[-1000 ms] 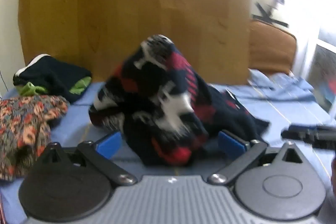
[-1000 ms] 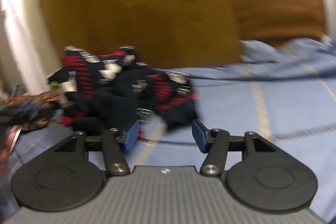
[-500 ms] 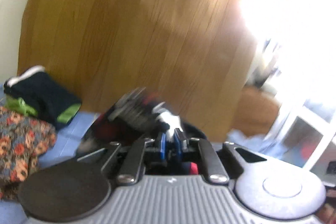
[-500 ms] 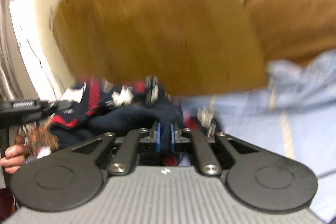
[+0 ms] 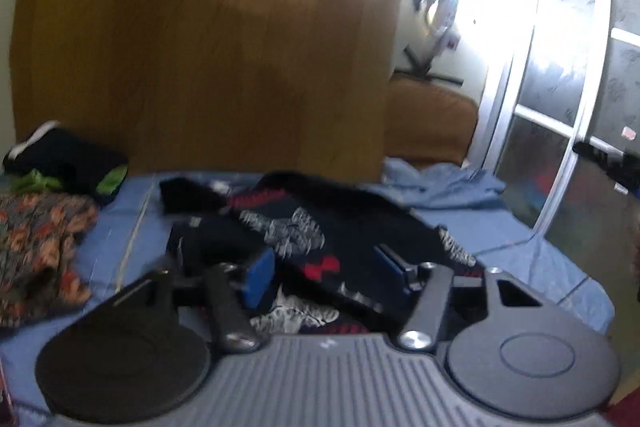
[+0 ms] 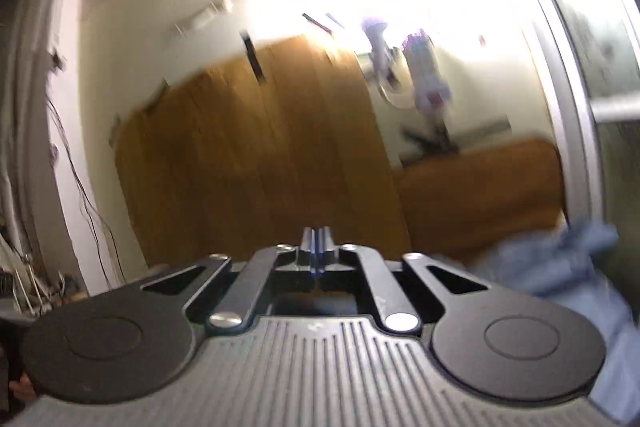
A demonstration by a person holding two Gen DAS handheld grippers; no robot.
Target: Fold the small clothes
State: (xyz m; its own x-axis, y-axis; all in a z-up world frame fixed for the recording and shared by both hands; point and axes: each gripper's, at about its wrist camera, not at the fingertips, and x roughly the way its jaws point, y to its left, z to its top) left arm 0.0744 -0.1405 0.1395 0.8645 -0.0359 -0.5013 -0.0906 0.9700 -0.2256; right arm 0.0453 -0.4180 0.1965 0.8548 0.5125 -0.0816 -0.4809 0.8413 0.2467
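A dark navy garment (image 5: 320, 227) with red and white patterns lies spread out on the blue bed sheet (image 5: 520, 255). My left gripper (image 5: 326, 273) hovers low over its near edge, tilted downward. Its jaws are opening, and the blue pads (image 5: 260, 277) stand apart on either side of the cloth without pressing on it. My right gripper (image 6: 318, 247) points level at the wooden headboard (image 6: 260, 155) with its pads closed together. No cloth shows between them, and the garment is out of the right wrist view.
A floral garment (image 5: 36, 239) and a folded dark garment with green trim (image 5: 68, 163) lie at the left of the bed. Crumpled blue cloth (image 5: 440, 179) sits at the back right, by a glass door (image 5: 560, 107). The headboard (image 5: 200, 47) rises behind the bed.
Both grippers closed on the bunched garment and lifted. The left jaws have since parted and the garment lies spread flatter. The right gripper swung up, so the garment left its view.
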